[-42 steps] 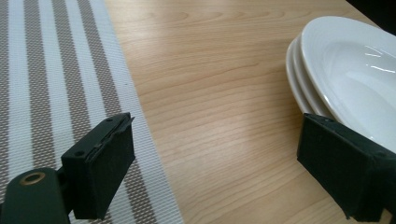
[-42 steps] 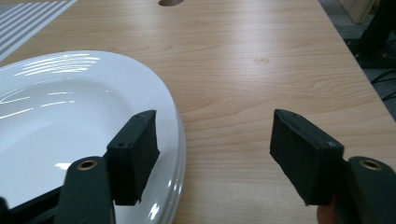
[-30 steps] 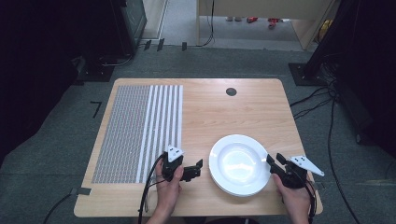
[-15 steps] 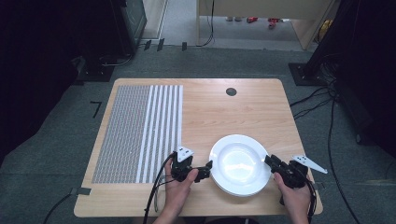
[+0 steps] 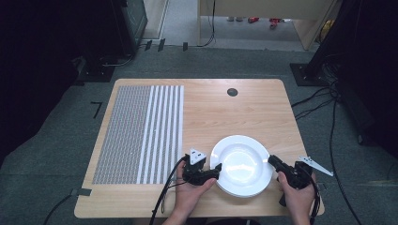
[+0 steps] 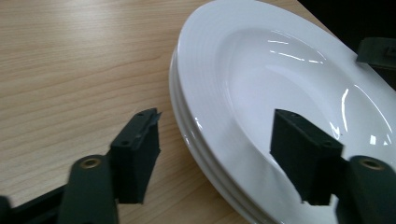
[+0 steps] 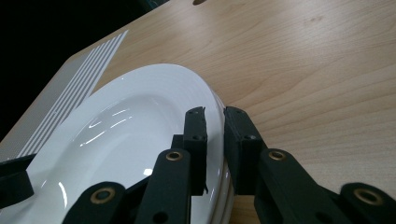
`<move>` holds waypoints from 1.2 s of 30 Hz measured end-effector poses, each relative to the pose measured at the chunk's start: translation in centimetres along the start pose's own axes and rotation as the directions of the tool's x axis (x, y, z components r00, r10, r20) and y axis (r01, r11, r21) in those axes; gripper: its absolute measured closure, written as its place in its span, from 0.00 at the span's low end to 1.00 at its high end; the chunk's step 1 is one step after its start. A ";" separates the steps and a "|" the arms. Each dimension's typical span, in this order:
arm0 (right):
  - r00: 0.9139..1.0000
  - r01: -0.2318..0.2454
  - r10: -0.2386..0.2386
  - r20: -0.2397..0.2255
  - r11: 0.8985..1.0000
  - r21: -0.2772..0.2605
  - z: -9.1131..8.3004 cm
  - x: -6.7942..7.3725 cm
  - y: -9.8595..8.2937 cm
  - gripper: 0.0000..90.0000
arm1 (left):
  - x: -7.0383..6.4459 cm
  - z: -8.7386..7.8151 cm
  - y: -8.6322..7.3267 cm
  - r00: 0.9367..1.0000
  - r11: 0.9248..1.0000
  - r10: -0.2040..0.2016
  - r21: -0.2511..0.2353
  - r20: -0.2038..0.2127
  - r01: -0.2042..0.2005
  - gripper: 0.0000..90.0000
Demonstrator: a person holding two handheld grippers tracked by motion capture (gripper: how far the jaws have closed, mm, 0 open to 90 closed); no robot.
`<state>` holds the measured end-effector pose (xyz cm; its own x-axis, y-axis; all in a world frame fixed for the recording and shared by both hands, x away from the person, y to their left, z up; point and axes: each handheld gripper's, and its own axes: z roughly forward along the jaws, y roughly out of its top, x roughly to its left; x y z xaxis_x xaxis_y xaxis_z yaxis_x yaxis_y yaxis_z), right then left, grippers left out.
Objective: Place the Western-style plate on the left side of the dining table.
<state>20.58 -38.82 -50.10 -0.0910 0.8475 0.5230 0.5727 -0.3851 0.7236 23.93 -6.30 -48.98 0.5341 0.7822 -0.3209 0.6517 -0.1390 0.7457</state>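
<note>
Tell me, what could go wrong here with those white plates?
The plates look stacked, with several rims showing. The right gripper pinches the top rim; lifting from that side alone could tilt the plate and let it slip. The left gripper is open with its jaws astride the rim's edge; closing there may catch two rims at once. The stack also sits near the table front edge, so a nudge could push it off.

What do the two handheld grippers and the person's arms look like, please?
Both the left gripper and the right gripper are black, each with two flat, blocky jaws on linked bars joined by brass-coloured rivets. Each carries a grey three-cornered plate on top, and a black cable trails from each toward the person. The forearms are bare, with no sleeves in view.
</note>
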 end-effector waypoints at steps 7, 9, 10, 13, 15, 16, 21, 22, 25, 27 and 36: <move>1.000 -0.031 0.031 -0.001 1.000 0.002 0.0 -0.1 0.0 0.91 | -0.2 0.3 -0.3 1.000 1.000 -0.003 0.009 -0.004 0.003 0.51; 0.999 -0.038 0.038 -0.002 0.999 0.002 0.0 -0.1 0.0 0.91 | -0.1 0.3 -0.2 1.000 1.000 -0.007 0.011 0.000 0.007 0.52; 0.999 -0.041 0.041 -0.003 0.999 0.001 0.0 -0.2 0.1 0.91 | -0.1 0.3 -0.2 1.000 1.000 -0.007 0.011 0.001 0.007 0.52; 0.997 -0.073 0.074 -0.019 0.997 0.005 0.0 -0.4 0.1 0.92 | -0.1 0.3 -0.2 1.000 1.000 -0.009 0.010 0.002 0.009 0.52; 0.995 -0.091 0.091 -0.032 0.996 0.006 0.0 -0.6 0.1 0.93 | -0.1 0.2 -0.3 1.000 1.000 -0.011 0.008 0.002 0.011 0.53; 0.993 -0.108 0.109 -0.042 0.994 0.013 0.0 -0.7 0.1 0.93 | -0.1 0.2 -0.3 1.000 1.000 -0.013 0.006 0.003 0.013 0.53; 0.986 -0.150 0.151 -0.074 0.988 0.017 0.1 -0.9 0.1 0.91 | 0.0 0.2 -0.3 1.000 1.000 -0.021 0.003 0.008 0.021 0.53; 0.984 -0.158 0.159 -0.082 0.987 0.016 0.1 -0.9 0.1 0.91 | 0.0 0.2 -0.3 1.000 1.000 -0.022 0.002 0.008 0.022 0.53; 0.975 -0.193 0.193 -0.114 0.981 0.009 0.1 -0.7 0.1 0.90 | 0.0 0.2 -0.3 1.000 1.000 -0.023 0.002 0.009 0.023 0.54; 0.973 -0.198 0.197 -0.121 0.980 0.007 0.1 -0.6 0.1 0.90 | 0.0 0.2 -0.3 1.000 1.000 -0.023 0.001 0.010 0.023 0.54; 0.961 -0.214 0.208 -0.182 0.977 -0.014 -0.1 -0.3 0.0 0.91 | 0.1 0.2 -0.4 1.000 1.000 -0.023 -0.001 0.009 0.023 0.55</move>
<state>20.55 -39.11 -50.22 -0.1168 0.6679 0.7350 0.5671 -0.5627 0.6014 23.86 -6.30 -49.39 0.5235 0.7798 -0.3433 0.6633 -0.1201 0.7386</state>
